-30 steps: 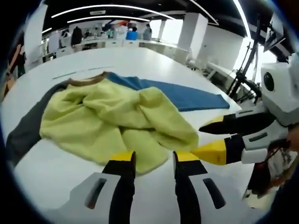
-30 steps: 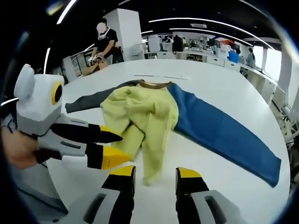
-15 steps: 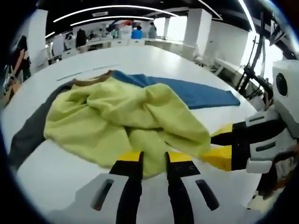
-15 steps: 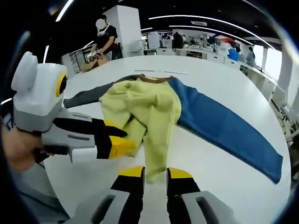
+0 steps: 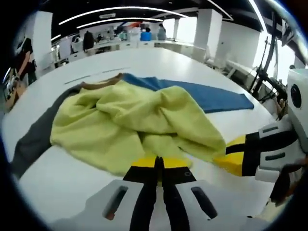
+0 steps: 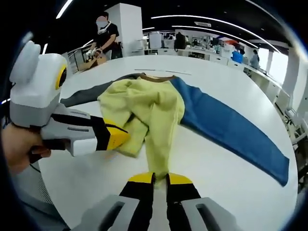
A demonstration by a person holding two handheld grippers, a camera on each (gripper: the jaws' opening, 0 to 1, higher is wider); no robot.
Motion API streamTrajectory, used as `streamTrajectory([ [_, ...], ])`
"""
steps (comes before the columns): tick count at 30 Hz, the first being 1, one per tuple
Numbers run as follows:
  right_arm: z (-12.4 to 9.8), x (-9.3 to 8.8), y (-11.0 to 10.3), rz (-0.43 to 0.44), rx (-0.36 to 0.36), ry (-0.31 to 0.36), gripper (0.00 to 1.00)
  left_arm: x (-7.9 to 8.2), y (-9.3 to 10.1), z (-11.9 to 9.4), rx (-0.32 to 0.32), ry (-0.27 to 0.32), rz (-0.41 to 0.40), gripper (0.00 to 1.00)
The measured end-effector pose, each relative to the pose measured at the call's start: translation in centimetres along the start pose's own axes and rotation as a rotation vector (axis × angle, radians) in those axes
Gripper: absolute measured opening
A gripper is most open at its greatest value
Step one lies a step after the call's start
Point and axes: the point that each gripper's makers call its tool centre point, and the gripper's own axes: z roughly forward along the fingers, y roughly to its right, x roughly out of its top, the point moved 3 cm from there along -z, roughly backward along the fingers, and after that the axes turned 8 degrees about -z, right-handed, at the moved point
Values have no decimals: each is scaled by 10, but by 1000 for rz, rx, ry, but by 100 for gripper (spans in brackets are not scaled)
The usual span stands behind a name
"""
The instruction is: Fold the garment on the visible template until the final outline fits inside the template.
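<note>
A garment with a yellow-green body [image 5: 125, 120], a brown collar [image 5: 101, 82], a blue sleeve [image 5: 207, 96] and a grey sleeve [image 5: 33, 139] lies crumpled on the white table [image 5: 57, 183]. My left gripper [image 5: 159, 164] is shut on the near yellow hem. To its right, my right gripper [image 5: 224, 153] touches the same edge. In the right gripper view the yellow body [image 6: 144, 106] narrows toward my right gripper [image 6: 160, 179], which is shut on its tip. The left gripper [image 6: 122, 136] pinches yellow fabric at the left. The blue sleeve [image 6: 231, 130] stretches right, and the grey sleeve [image 6: 82, 98] runs left.
Thin dark lines [image 6: 163, 70] mark the table beyond the collar [image 6: 154, 77]. A person [image 6: 106, 33] stands at another table far left. Desks with people line the back of the room. A dark stand [image 5: 269, 62] rises past the table's right edge.
Both grippers went from open to shut, each closing on the near yellow hem. Both cameras have come slightly closer to the garment.
</note>
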Motion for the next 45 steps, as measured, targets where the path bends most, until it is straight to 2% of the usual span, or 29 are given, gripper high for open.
streamTrajectory([
  [6, 0, 0, 0, 17, 5, 2, 2, -1, -2, -3, -37, -33, 17, 0],
  [8, -2, 0, -1, 18, 8, 1, 0, -2, -2, -7, -65, -18, -5, 0],
  [12, -5, 1, 0, -53, 8, -4, 0, -1, -7, -18, -91, -7, 10, 0],
  [19, -16, 9, -3, -27, 56, 10, 0, -3, -20, -40, -117, -10, -7, 0],
  [20, -18, 12, -9, 9, 104, 20, 0, -2, -22, -44, -118, -7, -9, 0],
  [21, -20, 13, -9, 43, 115, 20, 0, -1, -24, -48, -122, 0, -16, 0],
  [25, -27, 17, -3, 31, 107, 2, 0, 1, -31, -63, -140, 25, -2, 0],
  [31, -36, 26, -1, 16, 105, 12, 0, 2, -44, -81, -161, 41, -11, 0],
  [37, -46, 27, 2, 46, 116, 0, 0, 6, -57, -100, -193, 59, -20, 0],
  [45, -63, 28, -1, 35, 123, -4, 0, 0, -72, -121, -236, 38, -24, 0],
])
